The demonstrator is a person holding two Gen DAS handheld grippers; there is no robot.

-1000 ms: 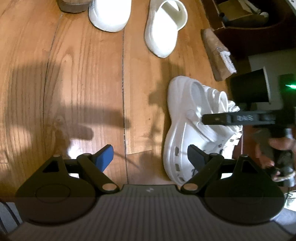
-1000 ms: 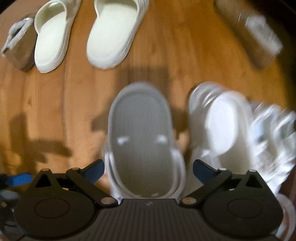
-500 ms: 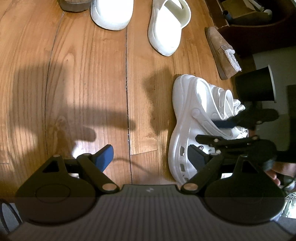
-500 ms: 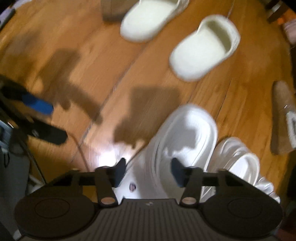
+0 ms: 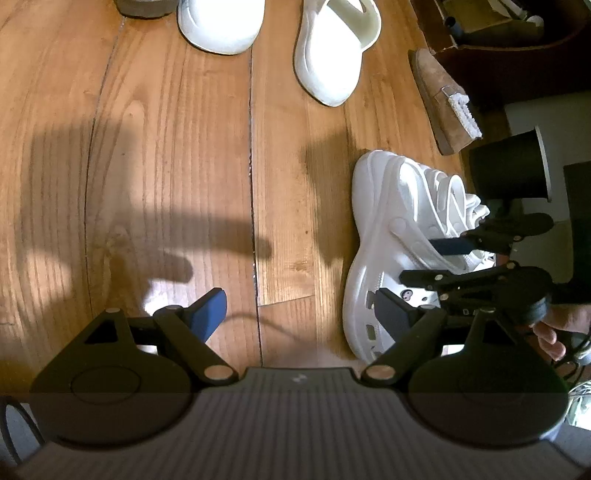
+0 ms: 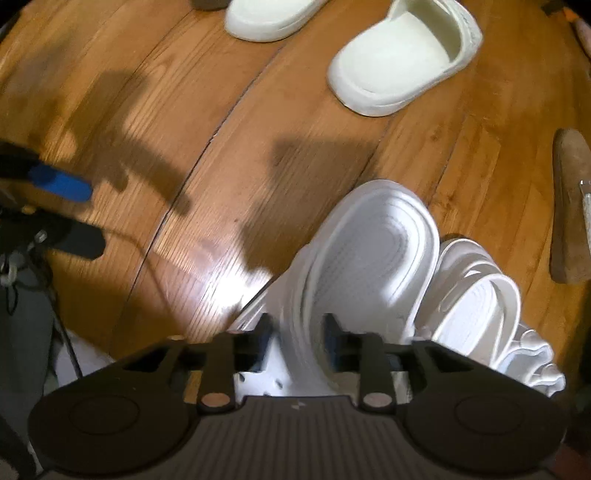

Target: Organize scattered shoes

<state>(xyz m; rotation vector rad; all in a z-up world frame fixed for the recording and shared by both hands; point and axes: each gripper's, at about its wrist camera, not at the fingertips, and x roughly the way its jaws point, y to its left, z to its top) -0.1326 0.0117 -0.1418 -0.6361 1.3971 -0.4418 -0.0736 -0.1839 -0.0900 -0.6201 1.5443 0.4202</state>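
Observation:
A white clog (image 6: 369,258) lies on the wood floor against a second white clog (image 6: 480,295). My right gripper (image 6: 297,332) points down over its near edge. Its jaws are opening, with that edge between them and both pads against it. In the left wrist view the same gripper (image 5: 439,260) straddles the white clog (image 5: 384,229) from the right, a hand behind it. My left gripper (image 5: 299,310) hangs open over bare floor with nothing between its fingers. Its blue pad shows in the right wrist view, where the left gripper (image 6: 74,212) is at the left edge.
Two cream slides (image 5: 332,55) (image 5: 221,22) lie at the far side of the floor. A brown fleece-lined slipper (image 5: 439,99) lies to the far right beside dark furniture. A black cylinder (image 5: 509,173) stands right of the clogs. Shadows fall across the planks (image 5: 166,184) on the left.
My right gripper went from wide open above the clogs to narrow around one clog's edge, rolling and sinking as it did. The left gripper stayed still and open.

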